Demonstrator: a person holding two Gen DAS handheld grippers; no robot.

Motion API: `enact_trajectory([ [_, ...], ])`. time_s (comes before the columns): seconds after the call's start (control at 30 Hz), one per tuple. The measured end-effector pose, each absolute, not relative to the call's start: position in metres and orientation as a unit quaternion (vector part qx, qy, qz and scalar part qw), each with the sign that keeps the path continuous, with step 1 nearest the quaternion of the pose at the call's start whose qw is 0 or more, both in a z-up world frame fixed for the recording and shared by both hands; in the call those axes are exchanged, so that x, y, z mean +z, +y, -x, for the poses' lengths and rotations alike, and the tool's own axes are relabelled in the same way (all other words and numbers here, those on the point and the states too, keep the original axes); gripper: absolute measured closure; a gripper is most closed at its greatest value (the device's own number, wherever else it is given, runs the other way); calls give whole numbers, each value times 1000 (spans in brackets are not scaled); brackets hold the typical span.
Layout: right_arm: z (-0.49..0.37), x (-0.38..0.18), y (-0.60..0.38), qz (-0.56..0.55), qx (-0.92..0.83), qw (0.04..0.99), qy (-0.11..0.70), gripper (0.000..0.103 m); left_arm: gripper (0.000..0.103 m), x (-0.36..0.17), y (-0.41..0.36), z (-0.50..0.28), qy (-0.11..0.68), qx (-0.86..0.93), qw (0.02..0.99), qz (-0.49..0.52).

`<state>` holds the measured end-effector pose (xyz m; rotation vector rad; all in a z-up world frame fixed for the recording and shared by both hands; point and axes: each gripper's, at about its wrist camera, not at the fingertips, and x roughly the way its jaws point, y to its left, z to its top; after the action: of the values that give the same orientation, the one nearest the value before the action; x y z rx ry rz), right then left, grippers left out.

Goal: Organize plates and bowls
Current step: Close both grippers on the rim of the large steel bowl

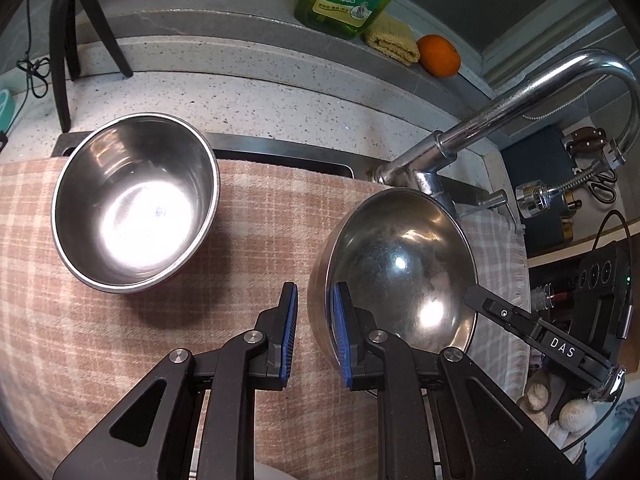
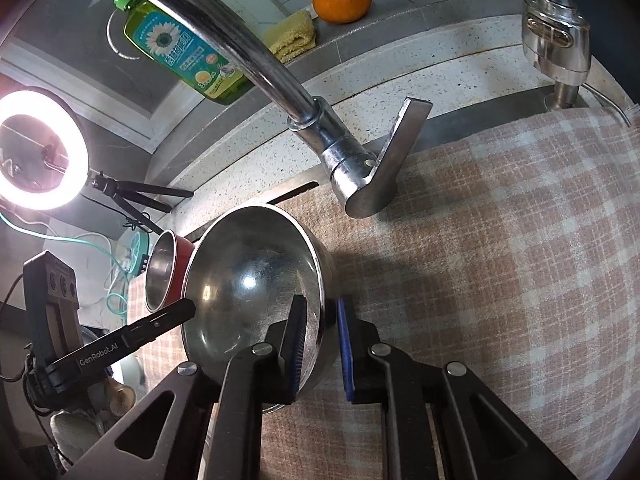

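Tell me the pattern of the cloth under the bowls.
The cloth has pink-brown and cream checks, clearest in the right wrist view.

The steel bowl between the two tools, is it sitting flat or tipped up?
Tipped. The steel bowl stands on edge on the checked cloth, its opening facing sideways, with each tool clamped on its rim.

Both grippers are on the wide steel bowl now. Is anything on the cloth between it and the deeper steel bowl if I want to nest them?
Nothing visible. In the left wrist view only bare checked cloth lies between the wide bowl and the deeper bowl. The faucet stands behind the wide bowl, off that path.
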<state>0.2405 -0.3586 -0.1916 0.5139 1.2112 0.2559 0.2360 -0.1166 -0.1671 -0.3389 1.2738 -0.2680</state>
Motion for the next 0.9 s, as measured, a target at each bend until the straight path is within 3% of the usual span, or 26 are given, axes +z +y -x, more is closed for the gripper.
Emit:
enact_trajectory([
  [0.27, -242, -196, -360, -242, 117, 778, 568, 94, 95, -172, -119, -238, 594, -134, 777, 162],
  [0.9, -230, -189, -361, -237, 114, 780, 568, 94, 95, -161, -122, -222, 587, -140, 783, 151],
])
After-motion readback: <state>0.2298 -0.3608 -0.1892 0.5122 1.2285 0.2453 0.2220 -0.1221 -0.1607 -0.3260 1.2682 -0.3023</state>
